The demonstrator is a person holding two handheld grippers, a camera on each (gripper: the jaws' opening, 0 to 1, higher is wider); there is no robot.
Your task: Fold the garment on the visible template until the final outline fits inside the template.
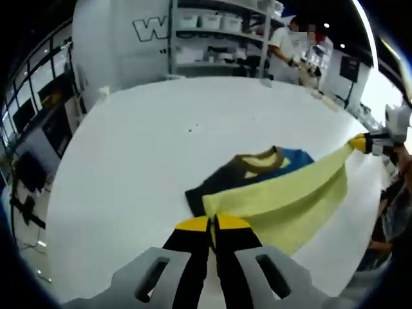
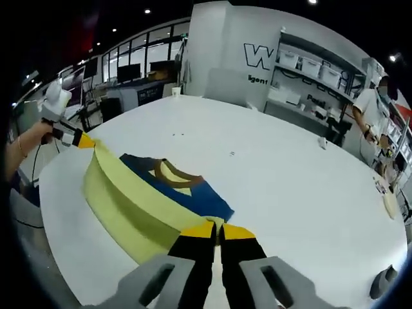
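Both grippers are clamped on the garment (image 1: 283, 193), one at each end of its pale yellow hem, which hangs taut between them above the white table (image 1: 148, 161).

Left gripper (image 1: 212, 223): jaws together on the hem corner at 6 o'clock in the left gripper view. The right gripper (image 1: 368, 143) comes in at 3 o'clock, pinching the far corner.

Right gripper view mirrors it: right gripper (image 2: 219, 228) closed on cloth at 6 o'clock, left gripper (image 2: 78, 138) at 9 o'clock with a hand behind it.

The blue upper part with brown-and-yellow collar (image 2: 172, 172) lies flat on the table, near mid-frame. I can't make out a template outline.

Step in hand, as I read it: carrying the hem over toward the collar. To do it well:
- move both ends at the same height and pace so the fold line stays straight
- keep tension so the middle doesn't sag
- lay the hem down square to the collar, then release

Writing: a large "W" (image 2: 257, 56) on the white wall, smaller text below it that starts "Agent", rest unreadable. Shelving (image 1: 219, 38) with bins beside it, labels too small to read.
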